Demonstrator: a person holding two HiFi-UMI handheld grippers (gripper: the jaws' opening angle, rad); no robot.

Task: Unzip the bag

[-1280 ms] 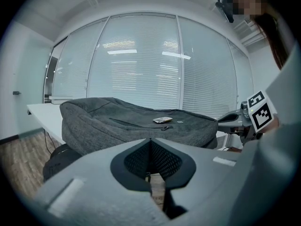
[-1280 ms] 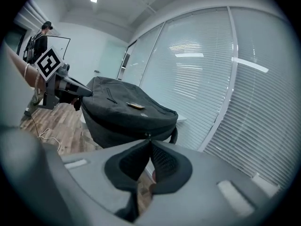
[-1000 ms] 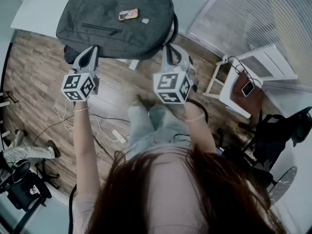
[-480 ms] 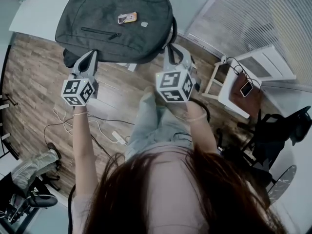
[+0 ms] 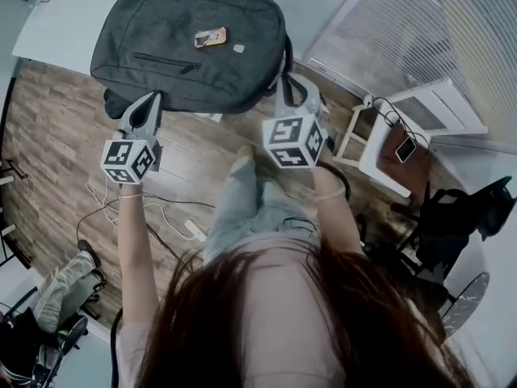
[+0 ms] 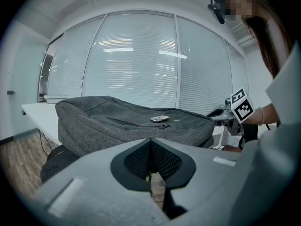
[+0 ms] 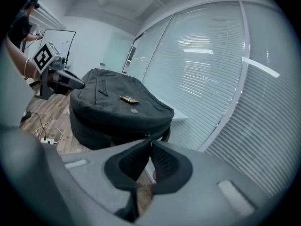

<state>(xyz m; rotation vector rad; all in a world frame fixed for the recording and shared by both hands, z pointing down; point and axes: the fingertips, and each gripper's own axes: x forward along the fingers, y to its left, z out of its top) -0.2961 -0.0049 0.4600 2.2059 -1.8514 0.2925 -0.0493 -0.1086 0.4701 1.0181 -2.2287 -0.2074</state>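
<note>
A grey backpack (image 5: 190,43) lies flat on a white table (image 5: 56,18), with a front pocket zip (image 5: 166,61) and a small orange tag (image 5: 210,36) on top. My left gripper (image 5: 152,97) is shut with its tips against the bag's near left edge; in the left gripper view the bag (image 6: 136,121) lies just beyond the closed tips (image 6: 150,139), and I cannot tell whether fabric is pinched. My right gripper (image 5: 283,79) is at the bag's right end. In the right gripper view its tips (image 7: 149,138) are shut on a small zipper pull (image 7: 147,136) at the edge of the bag (image 7: 113,109).
A white stool (image 5: 380,148) with a phone (image 5: 410,146) on it stands right of the table. Cables and a power strip (image 5: 196,229) lie on the wooden floor. Window blinds (image 5: 404,39) run behind. Another person's legs (image 5: 56,273) show at the lower left.
My right gripper has slid a little to the right along the bag's edge. The left gripper stays where it was. The person at the lower left has shifted.
</note>
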